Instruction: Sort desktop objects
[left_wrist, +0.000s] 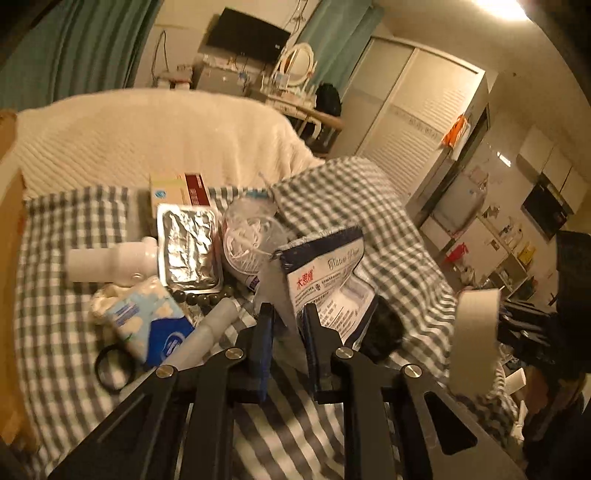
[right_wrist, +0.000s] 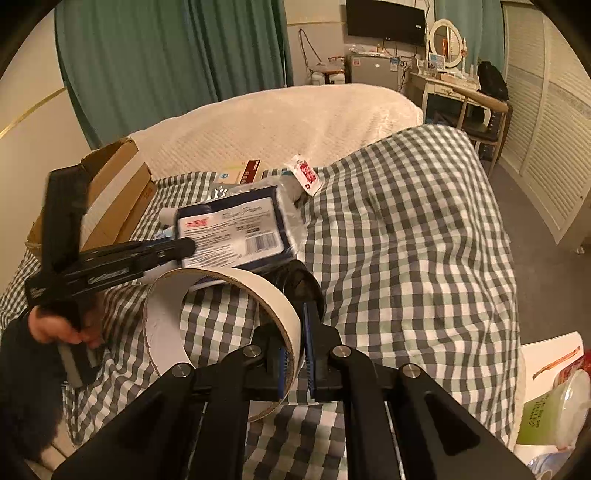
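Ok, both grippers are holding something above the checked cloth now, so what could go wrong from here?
1. The left hand-held gripper pinches only a corner of the navy-and-white tissue pack; the pack hangs crumpled and could slip out.
2. The right hand-held gripper clamps just the thin wall of the cream tape roll; the roll might swing or pivot.
3. The pack hangs above the clear plastic tub of white cord; a drop could knock it.

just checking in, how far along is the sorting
Early. Nothing looks sorted yet. In hand: left gripper is shut on the tissue pack, right gripper on the tape roll. Left: foil tray, white bottle, wipes pack, beads still heaped on the checked cloth.
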